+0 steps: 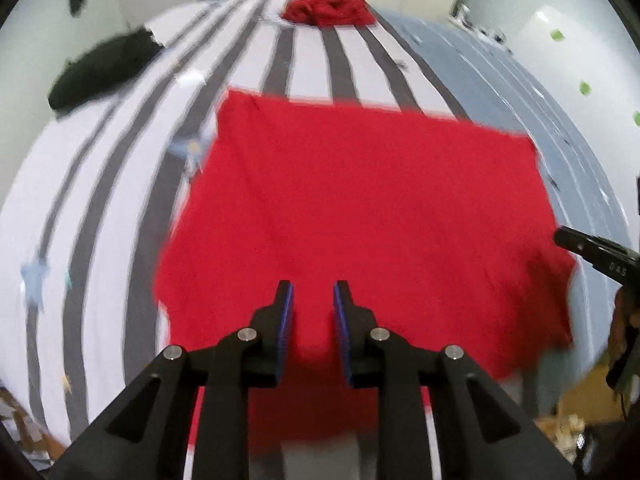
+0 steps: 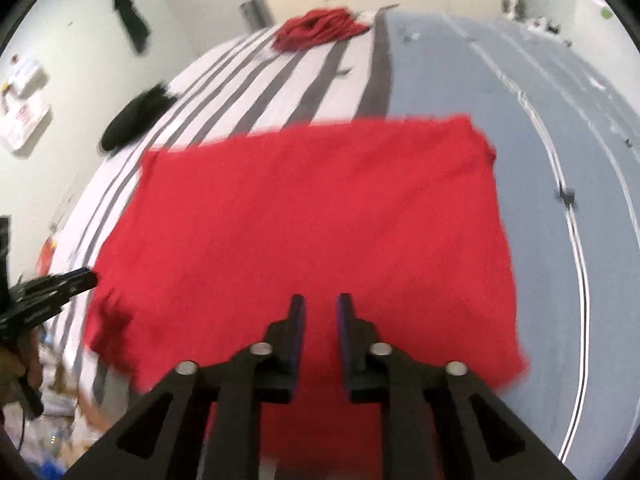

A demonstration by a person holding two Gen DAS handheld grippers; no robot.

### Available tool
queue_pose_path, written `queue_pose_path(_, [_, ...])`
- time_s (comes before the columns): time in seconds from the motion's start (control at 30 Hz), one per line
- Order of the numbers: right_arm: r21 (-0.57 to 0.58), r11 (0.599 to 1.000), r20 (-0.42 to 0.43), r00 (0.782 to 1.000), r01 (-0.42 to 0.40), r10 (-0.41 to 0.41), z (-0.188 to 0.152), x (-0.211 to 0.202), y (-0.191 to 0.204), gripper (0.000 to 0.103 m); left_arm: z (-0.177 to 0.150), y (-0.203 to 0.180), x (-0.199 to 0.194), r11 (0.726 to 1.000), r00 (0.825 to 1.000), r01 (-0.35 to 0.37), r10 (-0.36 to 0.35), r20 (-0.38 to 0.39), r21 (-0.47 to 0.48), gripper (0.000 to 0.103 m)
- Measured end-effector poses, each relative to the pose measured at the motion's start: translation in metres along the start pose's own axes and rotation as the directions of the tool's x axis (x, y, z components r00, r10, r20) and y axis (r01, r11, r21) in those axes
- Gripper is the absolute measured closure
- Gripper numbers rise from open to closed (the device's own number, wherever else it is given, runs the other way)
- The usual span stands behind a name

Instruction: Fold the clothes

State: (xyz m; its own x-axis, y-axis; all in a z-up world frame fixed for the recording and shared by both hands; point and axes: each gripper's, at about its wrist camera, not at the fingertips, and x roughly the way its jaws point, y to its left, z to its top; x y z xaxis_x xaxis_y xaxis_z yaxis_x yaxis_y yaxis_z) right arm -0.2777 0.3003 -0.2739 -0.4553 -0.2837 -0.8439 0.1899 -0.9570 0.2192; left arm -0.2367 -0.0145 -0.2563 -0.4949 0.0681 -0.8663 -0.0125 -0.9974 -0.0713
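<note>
1. Right now, a red cloth (image 1: 360, 216) is seen spread flat on a bed (image 1: 100, 184), close to the near edge.
2. It is shaped like a big block with four sides, and its far edge is straight.
3. Its top looks smooth, but both pictures are blurred, so small creases cannot be made out.
4. Its near edge is draped over the near edge of the bed.
5. Half of it is laid on the striped white and grey cover, and half on the plain blue-grey cover (image 2: 540, 120).
6. The left gripper (image 1: 313, 300) is held above the near part of the red cloth, with its two fingers a little apart and nothing seen between them.
7. The right gripper (image 2: 320, 312) is held the same way, fingers a little apart and no cloth pinched.
8. A crumpled dark red garment (image 1: 328, 10) is seen at the far edge of the bed.
9. A black garment (image 1: 100, 68) is seen near the far left corner.
</note>
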Motion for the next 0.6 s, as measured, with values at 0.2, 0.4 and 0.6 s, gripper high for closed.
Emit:
queue_pose_path(0.2, [0.069,0.995,0.107,0.991,0.074,-0.081,0.077,0.041,-0.024,0.086,0.079,0.016,0.049,0.997,0.994,-0.072,0.074,0.083,-0.033,0.085])
queue_pose_path(0.4, [0.046,0.992,0.08,0.989,0.121,-0.124,0.099,0.077,-0.042,0.086,0.107,0.039,0.111,0.978,0.978,-0.206,0.206,-0.005,-0.026,0.085])
queue_pose_path(0.6, [0.102,0.987,0.051,0.99,0.123,-0.129,0.091,0.093,-0.079,0.098,0.103,0.089,0.111,0.945,0.967,-0.253,0.252,-0.033,-0.205,0.085])
